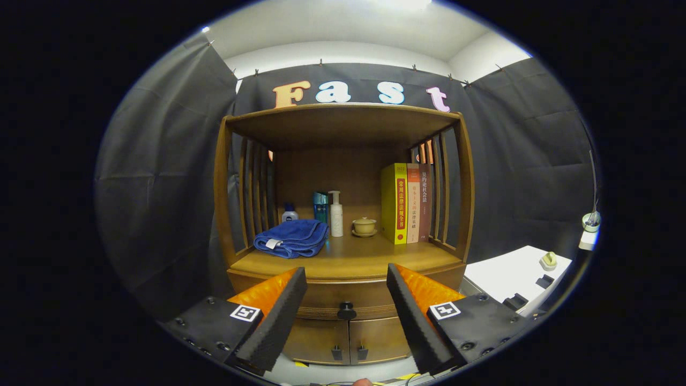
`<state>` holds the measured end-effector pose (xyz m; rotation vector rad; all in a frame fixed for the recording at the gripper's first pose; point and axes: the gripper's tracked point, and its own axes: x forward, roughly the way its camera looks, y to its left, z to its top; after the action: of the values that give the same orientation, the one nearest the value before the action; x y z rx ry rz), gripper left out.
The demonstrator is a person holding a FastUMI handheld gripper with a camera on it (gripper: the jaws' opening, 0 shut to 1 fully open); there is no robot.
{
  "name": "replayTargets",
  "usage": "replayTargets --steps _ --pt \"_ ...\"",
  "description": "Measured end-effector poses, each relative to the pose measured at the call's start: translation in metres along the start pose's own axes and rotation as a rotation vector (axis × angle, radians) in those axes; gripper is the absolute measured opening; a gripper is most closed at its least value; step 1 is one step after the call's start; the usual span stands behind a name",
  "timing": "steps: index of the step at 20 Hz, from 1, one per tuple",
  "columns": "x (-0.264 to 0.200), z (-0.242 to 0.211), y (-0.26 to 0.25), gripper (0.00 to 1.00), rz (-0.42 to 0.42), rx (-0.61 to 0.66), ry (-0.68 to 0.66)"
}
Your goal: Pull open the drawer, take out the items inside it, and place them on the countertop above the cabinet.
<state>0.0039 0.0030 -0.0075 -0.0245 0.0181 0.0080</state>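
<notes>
Wooden and brown, the cabinet (343,214) is standing straight ahead of you, its countertop (348,260) lying just beyond your fingertips. The drawer (345,300) is sitting shut under that top, its dark knob (347,310) showing between your fingers. You are holding the gripper (347,279) wide open, gripping nothing, well short of the knob. On the countertop a folded blue towel (292,238) is lying to the left, three upright books (406,203) are standing to the right, and between them a white pump bottle (336,214) is standing beside a small lidded cup (364,225).
</notes>
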Motion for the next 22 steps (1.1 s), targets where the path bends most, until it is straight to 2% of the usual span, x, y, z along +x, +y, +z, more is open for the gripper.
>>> replayTargets --steps 3,11,22 --pt "0.006 -0.011 0.000 0.99 0.005 -0.012 0.022" --pt "0.050 -0.091 -0.012 0.99 -0.013 -0.056 0.182" --pt "0.115 -0.165 -0.008 0.99 -0.005 -0.010 0.311"
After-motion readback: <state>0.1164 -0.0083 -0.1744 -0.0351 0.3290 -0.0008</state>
